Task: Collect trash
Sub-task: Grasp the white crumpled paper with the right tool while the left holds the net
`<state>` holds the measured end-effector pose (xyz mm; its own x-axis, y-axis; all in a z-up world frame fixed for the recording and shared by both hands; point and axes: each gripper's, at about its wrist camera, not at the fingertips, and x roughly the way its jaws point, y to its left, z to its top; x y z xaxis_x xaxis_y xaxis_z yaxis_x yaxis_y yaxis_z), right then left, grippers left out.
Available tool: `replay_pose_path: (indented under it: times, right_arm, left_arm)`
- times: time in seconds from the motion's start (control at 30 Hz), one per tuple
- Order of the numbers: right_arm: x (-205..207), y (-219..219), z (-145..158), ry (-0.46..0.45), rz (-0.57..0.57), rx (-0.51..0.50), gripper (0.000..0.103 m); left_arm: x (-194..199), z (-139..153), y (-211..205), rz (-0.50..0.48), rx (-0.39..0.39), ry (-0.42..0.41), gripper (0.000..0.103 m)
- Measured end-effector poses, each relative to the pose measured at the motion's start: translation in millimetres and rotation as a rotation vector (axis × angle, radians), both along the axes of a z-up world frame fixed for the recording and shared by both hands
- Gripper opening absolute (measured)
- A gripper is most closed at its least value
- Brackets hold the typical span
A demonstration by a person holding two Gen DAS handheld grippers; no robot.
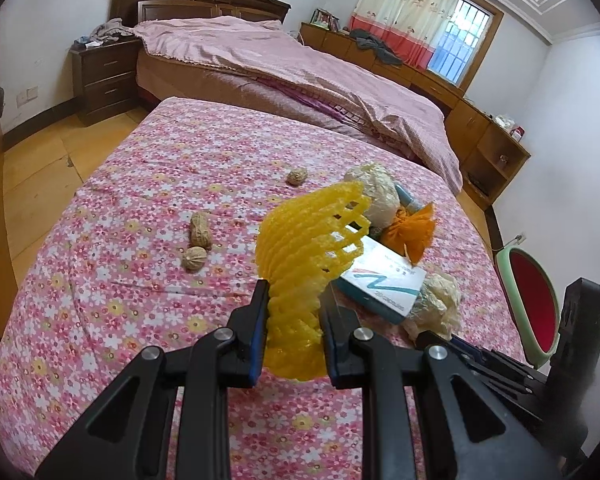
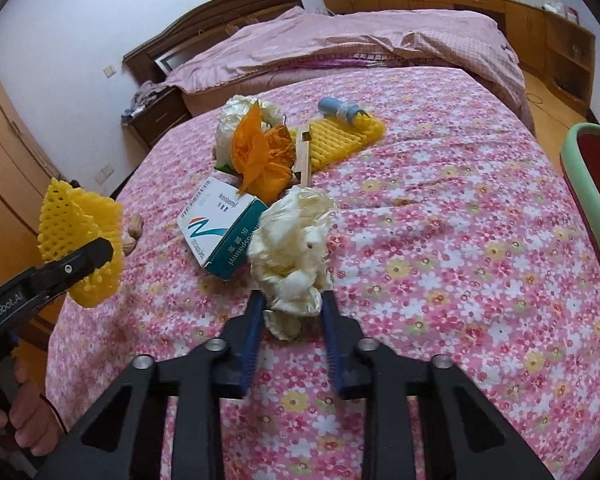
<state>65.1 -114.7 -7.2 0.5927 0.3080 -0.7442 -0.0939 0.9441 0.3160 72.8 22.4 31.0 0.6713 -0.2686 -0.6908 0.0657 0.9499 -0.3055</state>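
Gripping a yellow foam net, the left gripper holds it above the floral bed. Right gripper fingers press a crumpled cream bag beside a box.

In the left wrist view the net fills the lower centre, between the left gripper's fingers. Left of it on the cloth lie a peanut and walnut, touching. The box lies right of the net, a wad just beyond.
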Motion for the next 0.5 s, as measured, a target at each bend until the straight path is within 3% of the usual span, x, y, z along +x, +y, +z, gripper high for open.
replay_pose_path:
  times: [0.2,0.5]
  right_arm:
    - [-17,-12,11,-0.035,-0.025,0.015,0.007]
    - [-46,-46,42,-0.127,-0.102,0.052,0.005]
  left_arm:
    - [-11,13,-16,-0.040,0.003,-0.023,0.023]
    - [-15,31,-44,-0.108,0.000,-0.037,0.023]
